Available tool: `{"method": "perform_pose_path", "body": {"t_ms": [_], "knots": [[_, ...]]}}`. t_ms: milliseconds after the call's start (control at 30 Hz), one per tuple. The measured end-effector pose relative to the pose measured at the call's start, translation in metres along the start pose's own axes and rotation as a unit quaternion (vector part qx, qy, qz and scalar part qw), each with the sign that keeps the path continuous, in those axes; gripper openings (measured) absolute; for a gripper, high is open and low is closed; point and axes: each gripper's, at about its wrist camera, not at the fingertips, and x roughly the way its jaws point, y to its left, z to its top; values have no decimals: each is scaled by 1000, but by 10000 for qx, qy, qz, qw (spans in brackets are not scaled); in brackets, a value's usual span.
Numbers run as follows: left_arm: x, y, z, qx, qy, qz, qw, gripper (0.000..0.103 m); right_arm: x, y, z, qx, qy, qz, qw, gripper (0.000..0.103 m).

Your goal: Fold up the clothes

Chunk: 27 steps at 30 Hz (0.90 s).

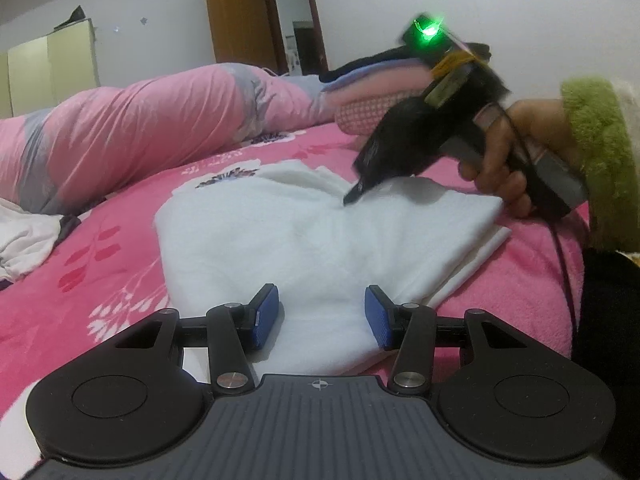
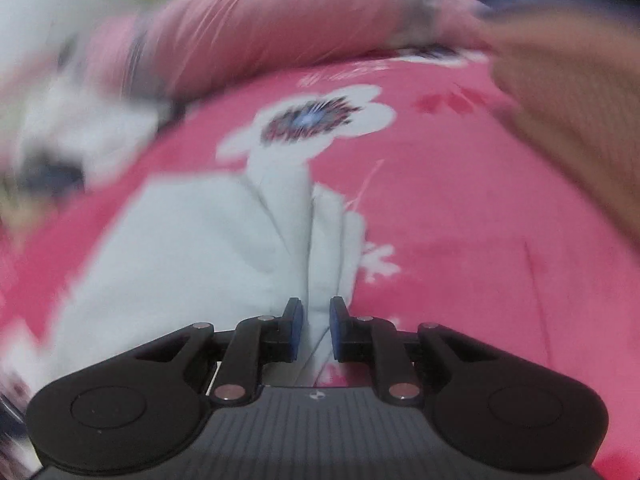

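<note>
Gripping a bunched fold of the soft, light white cloth (image 2: 200, 256), the right gripper (image 2: 316, 328) pinches narrowly; the left gripper (image 1: 322, 316) stands half-open, holding nothing, at the bed's (image 1: 120, 248) near edge.

pink floral bedsheet (image 1: 420, 148) | rolled pink quilt (image 1: 132, 128) | brown door (image 1: 240, 16) | cream wardrobe (image 1: 48, 68)

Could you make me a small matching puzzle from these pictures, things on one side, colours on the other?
Things:
1. folded cloth
2. bedsheet
3. sleeve cuff
4. pads of the left hand-held gripper

Colours:
A. blue
B. white
C. fuzzy green
D. pink with flowers

Pairs: 1-B, 2-D, 3-C, 4-A
</note>
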Motion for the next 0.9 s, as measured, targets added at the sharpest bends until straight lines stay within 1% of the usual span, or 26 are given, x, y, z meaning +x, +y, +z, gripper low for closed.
{"method": "perform_pose_path", "body": {"t_ms": [33,67,133,200,300,333,367,433,467,533,567,667,733,800,867,900], "knots": [[0,1,1,14,33,-4,10000,49,-12,-3,1,142,-183,-42,9997,16],[1,2,1,12,63,-8,10000,50,-25,-3,1,139,-389,-41,9991,16],[3,3,3,-18,137,-27,9999,50,-54,-1,-5,91,-741,135,9971,16],[3,5,4,-40,197,-54,9998,51,-81,5,-18,5,-951,378,9948,16],[2,6,5,-38,270,-73,9996,52,-102,14,-47,-263,-1021,614,9925,16],[2,6,5,-43,296,-72,9995,52,-102,14,-58,-275,-951,658,9929,16],[2,7,6,-50,323,-71,9994,52,-97,12,-68,-197,-827,649,9943,16],[3,9,7,-121,364,-79,9992,52,-79,2,-87,114,-489,486,9976,15],[1,10,8,-146,381,-79,9991,52,-73,-3,-95,290,-424,463,9976,14],[-1,11,11,-189,414,-77,9989,53,-82,-7,-98,622,-639,595,9942,15],[-6,13,13,-222,370,-73,9990,53,-90,-6,-96,645,-756,576,9934,16],[-25,20,19,-374,70,-141,9992,53,-118,7,-96,439,-1254,616,9892,16],[-32,26,22,-462,-62,-174,9988,53,-126,19,-98,206,-1399,817,9866,16],[-24,31,20,-592,216,-170,9979,53,-122,29,-103,-47,-1383,887,9864,16],[-10,35,7,-693,597,-224,9956,53,-105,37,-112,-219,-1067,778,9910,16],[-8,36,2,-675,599,-251,9956,53,-92,38,-120,-271,-889,599,9939,16]]}}
